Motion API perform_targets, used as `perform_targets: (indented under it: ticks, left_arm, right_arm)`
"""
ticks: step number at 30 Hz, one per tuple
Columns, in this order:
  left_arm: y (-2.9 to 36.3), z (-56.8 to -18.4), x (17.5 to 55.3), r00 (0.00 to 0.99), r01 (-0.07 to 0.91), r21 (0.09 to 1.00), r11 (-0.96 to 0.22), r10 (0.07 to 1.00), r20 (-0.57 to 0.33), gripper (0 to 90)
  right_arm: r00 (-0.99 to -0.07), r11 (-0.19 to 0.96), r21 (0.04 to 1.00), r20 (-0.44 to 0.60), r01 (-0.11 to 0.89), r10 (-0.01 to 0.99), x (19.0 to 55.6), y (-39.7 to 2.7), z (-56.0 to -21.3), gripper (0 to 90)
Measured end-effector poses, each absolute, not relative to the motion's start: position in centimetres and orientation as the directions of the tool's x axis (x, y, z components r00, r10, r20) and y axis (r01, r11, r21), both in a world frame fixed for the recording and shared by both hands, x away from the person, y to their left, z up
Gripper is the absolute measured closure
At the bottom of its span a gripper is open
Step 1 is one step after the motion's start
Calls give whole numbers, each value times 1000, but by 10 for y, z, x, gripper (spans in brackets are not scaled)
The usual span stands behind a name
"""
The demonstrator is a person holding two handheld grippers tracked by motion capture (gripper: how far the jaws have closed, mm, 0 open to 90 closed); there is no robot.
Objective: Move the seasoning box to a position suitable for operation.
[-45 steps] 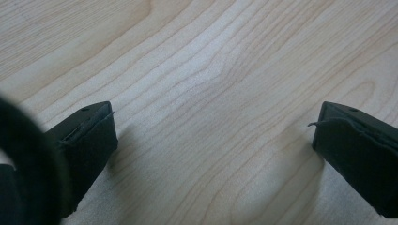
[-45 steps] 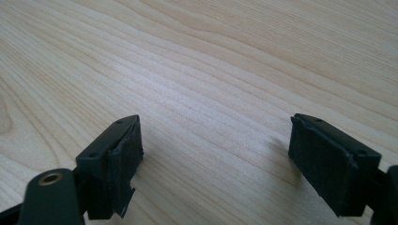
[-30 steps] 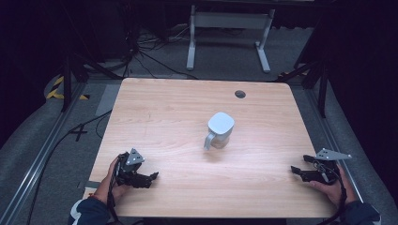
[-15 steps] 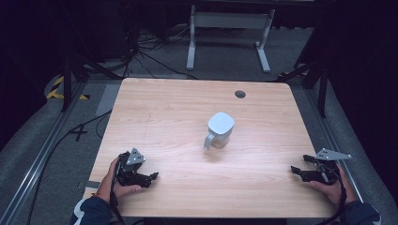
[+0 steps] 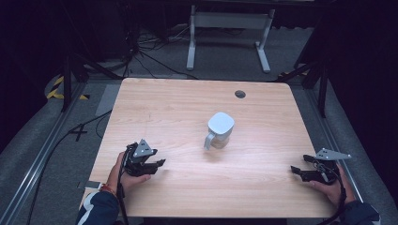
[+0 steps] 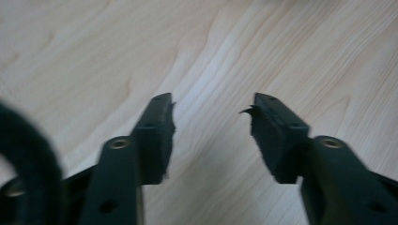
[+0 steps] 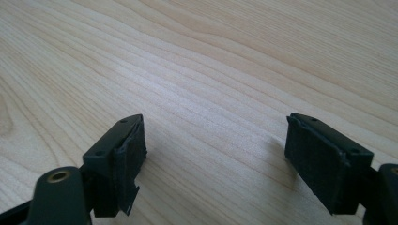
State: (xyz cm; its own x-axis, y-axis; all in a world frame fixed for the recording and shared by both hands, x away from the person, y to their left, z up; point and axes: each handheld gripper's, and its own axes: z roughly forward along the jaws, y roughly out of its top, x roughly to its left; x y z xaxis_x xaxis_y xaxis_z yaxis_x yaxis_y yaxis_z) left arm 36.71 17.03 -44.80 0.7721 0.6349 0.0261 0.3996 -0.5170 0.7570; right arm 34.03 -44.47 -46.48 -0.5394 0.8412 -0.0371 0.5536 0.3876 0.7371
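A white cup [image 5: 219, 129] with a handle on its left side stands near the middle of the wooden table [image 5: 178, 108]. My left gripper [image 5: 158, 164] is held in a hand near the front left, well to the cup's left and nearer the person. Its jaws have just been closing with nothing between them; in the left gripper view, bare wood shows in the gap of the left gripper [image 6: 213, 105]. My right gripper [image 5: 295, 170] is at the front right. In the right gripper view, the right gripper [image 7: 216, 126] has its jaws wide apart over bare wood.
A round dark cable hole [image 5: 240, 93] sits near the table's far edge. Beyond the table a white metal stand [image 5: 230, 21] rests on the grey floor, with cables [image 5: 141, 56] at the back left.
My left hand has lifted and shifted its gripper a little away from the front edge, and the jaws look narrower. The cup and the right gripper have kept still.
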Motion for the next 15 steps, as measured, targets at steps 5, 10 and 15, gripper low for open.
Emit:
perform_targets:
  ticks: [5, 10, 15]
  left_arm:
    - [156, -428, 374, 787, 360, 789, -497, 617, 30, 662]
    - [140, -411, 381, 800, 316, 819, -479, 599, 41, 719]
    - [125, -398, 386, 818, 276, 847, -455, 574, 42, 767]
  right_arm:
    - [-541, 392, 737, -42, 551, 840, 341, -445, -465, 202]
    - [-535, 384, 739, -38, 553, 844, 341, -445, -465, 198]
    - [-535, 383, 740, -37, 553, 844, 340, -445, -465, 198]
